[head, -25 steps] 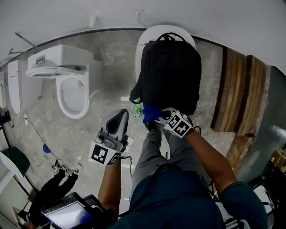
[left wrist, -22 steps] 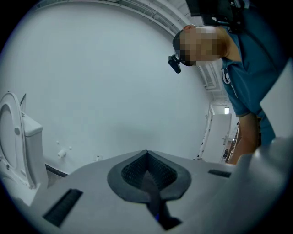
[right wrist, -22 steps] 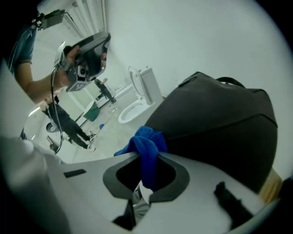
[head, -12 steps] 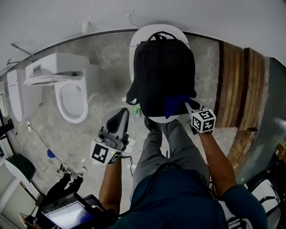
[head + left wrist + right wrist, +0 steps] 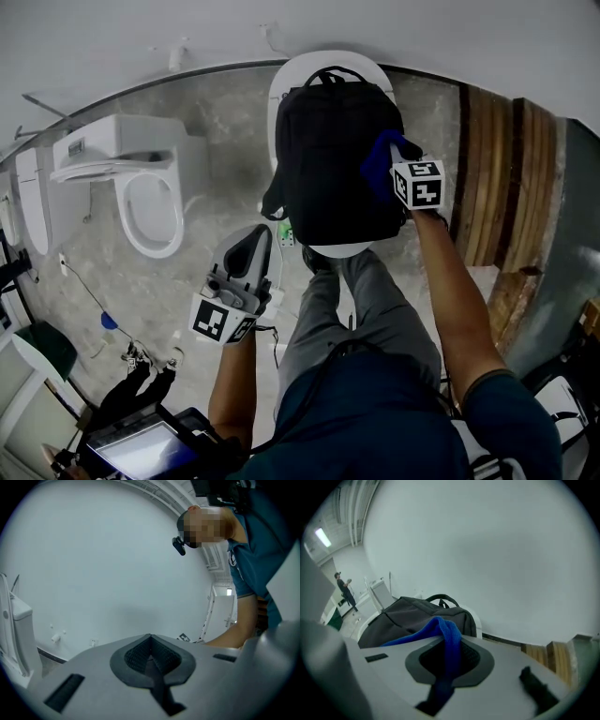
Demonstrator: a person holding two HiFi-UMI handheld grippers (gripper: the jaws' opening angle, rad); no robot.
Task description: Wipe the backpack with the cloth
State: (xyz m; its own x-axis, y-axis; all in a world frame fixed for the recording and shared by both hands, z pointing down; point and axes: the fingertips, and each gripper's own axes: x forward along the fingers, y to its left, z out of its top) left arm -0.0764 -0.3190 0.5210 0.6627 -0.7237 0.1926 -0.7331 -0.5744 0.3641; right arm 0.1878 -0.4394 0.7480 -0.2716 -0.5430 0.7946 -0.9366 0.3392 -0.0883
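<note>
A black backpack [image 5: 336, 150] lies on a white toilet lid [image 5: 339, 249] in the head view, handle toward the wall. My right gripper [image 5: 390, 159] is shut on a blue cloth [image 5: 379, 161] and presses it against the backpack's right side. In the right gripper view the blue cloth [image 5: 446, 641] hangs pinched between the jaws, with the backpack [image 5: 417, 616] just beyond. My left gripper [image 5: 247, 255] hangs lower left of the backpack, off it, jaws shut on nothing; its own view faces the bare wall.
A second white toilet [image 5: 141, 178] with its seat open stands to the left on the grey marbled floor. Wooden planks [image 5: 492, 178] lie at the right. The person's legs [image 5: 361, 300] stand just below the backpack. A tablet [image 5: 141, 448] and cables sit lower left.
My right gripper has carried the blue cloth from the backpack's lower edge up along its right side. The left gripper has stayed where it was.
</note>
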